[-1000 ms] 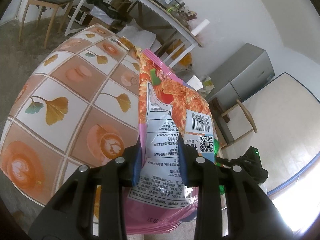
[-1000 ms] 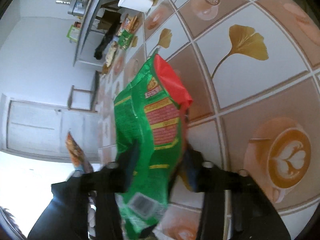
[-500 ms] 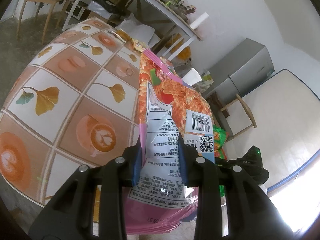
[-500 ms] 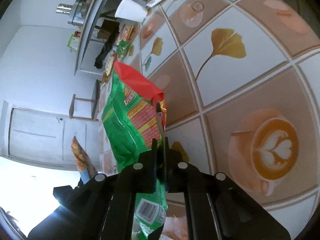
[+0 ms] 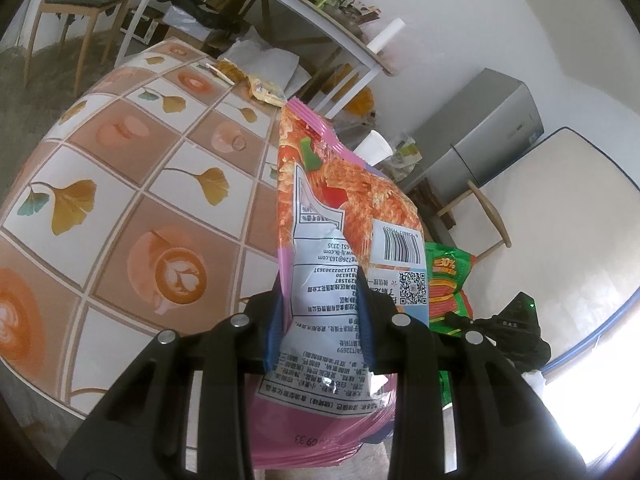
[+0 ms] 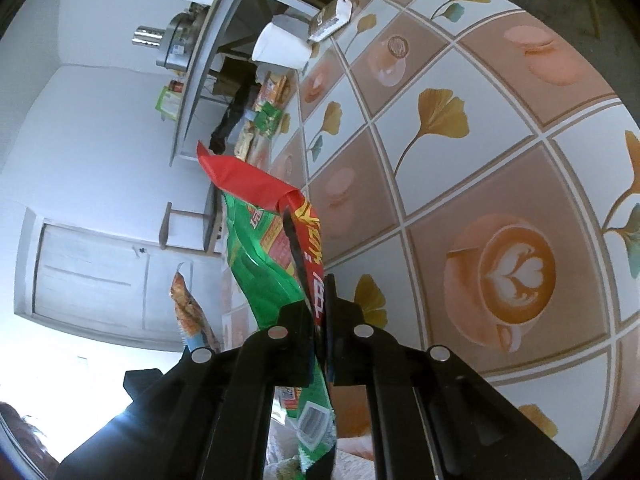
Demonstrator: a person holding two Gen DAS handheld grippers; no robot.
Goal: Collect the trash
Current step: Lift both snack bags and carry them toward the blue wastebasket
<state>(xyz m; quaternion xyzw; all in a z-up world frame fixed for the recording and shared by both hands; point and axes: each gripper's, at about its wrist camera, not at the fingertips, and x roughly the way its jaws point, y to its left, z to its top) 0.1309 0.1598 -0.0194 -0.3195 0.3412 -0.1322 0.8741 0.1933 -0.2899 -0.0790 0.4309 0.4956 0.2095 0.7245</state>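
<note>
In the left wrist view my left gripper point(image 5: 320, 304) is shut on a pink and orange snack bag point(image 5: 340, 216), held upright above the edge of the tiled table point(image 5: 120, 208). The green and red snack bag point(image 5: 448, 276) shows to its right, by the other gripper's black body. In the right wrist view my right gripper point(image 6: 318, 312) is shut flat on that green and red snack bag point(image 6: 264, 256), lifted off the table point(image 6: 460, 168). The pink bag's tip point(image 6: 186, 304) appears at the left.
A white paper cup point(image 6: 280, 46), a wrapped snack point(image 6: 330, 20) and more wrappers point(image 6: 270, 112) lie at the table's far end. Yellow wrappers point(image 5: 260, 88) lie near the far edge. A white shelf table point(image 5: 320, 24), wooden chairs point(image 5: 80, 4) and a grey fridge point(image 5: 492, 128) stand around.
My right gripper has closed flat on the green and red bag and lifted it off the table. The left gripper keeps the pink bag and has drifted a little along the table.
</note>
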